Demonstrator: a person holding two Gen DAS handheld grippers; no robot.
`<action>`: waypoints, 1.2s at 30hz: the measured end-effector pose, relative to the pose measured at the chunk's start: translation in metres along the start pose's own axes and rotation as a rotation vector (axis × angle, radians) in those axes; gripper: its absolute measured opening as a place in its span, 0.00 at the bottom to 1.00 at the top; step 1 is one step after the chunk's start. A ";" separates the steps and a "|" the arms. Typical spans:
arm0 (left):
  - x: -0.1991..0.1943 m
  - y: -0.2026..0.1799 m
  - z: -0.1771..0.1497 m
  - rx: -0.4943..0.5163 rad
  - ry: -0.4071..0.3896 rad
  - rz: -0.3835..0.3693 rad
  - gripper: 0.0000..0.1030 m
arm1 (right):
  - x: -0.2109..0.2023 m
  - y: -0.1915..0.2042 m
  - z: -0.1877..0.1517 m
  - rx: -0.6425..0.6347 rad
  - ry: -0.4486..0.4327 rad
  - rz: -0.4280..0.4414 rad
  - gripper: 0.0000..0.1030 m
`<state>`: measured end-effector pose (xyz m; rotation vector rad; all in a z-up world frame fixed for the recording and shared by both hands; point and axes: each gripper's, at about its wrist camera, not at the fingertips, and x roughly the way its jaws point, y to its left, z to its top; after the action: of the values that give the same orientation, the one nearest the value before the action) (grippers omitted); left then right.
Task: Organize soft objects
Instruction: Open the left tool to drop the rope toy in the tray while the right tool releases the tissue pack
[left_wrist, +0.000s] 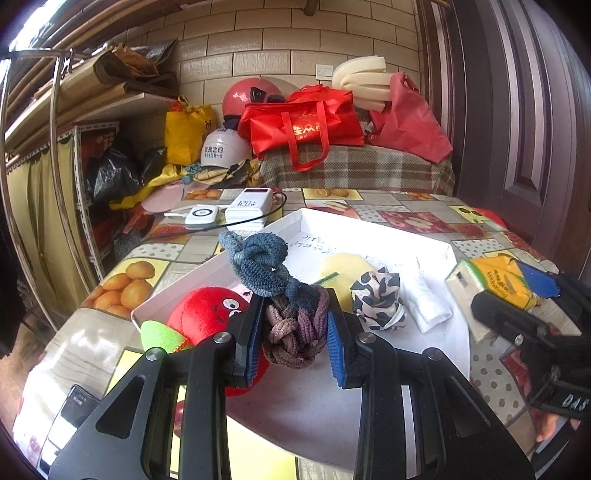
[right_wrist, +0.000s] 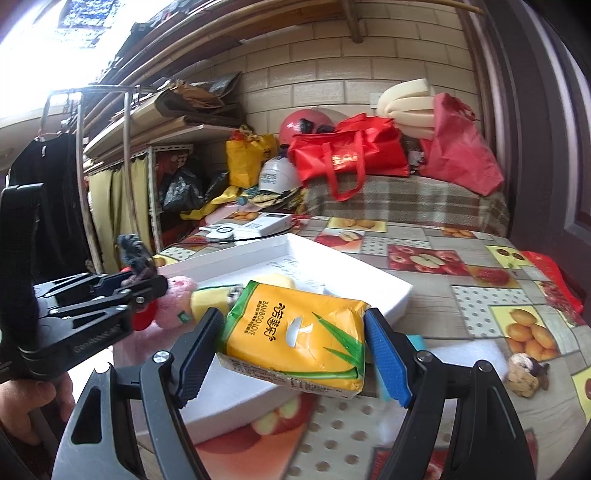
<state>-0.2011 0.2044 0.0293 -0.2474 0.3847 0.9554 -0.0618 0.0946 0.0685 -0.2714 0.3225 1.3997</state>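
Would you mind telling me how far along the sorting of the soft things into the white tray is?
Done: the red plush, spotted cloth and rolled white towel lie in the white tray. In hand: the left gripper holds the knotted rope toy over the tray; the right gripper clasps the yellow tissue pack. Left: a small fuzzy bundle on the tablecloth.

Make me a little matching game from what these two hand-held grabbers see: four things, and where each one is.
Things:
1. knotted rope bundle
2. yellow tissue pack
3. red plush toy
4. white power bank

Places:
A. on the tablecloth beyond the white tray
B. between the right gripper fingers
C. lying in the tray
D. clamped in the left gripper

Pairs: 1-D, 2-B, 3-C, 4-A
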 end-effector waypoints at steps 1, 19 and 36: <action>0.003 0.002 0.001 -0.009 0.012 -0.010 0.29 | 0.003 0.005 0.001 -0.014 0.008 0.019 0.75; 0.036 0.001 0.012 0.021 0.075 0.036 0.29 | 0.068 0.000 0.010 0.075 0.185 0.047 0.75; 0.042 0.010 0.017 -0.013 0.059 0.085 0.41 | 0.070 0.005 0.013 0.040 0.164 0.031 0.85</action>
<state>-0.1842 0.2477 0.0262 -0.2729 0.4459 1.0357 -0.0557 0.1646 0.0543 -0.3502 0.4912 1.4025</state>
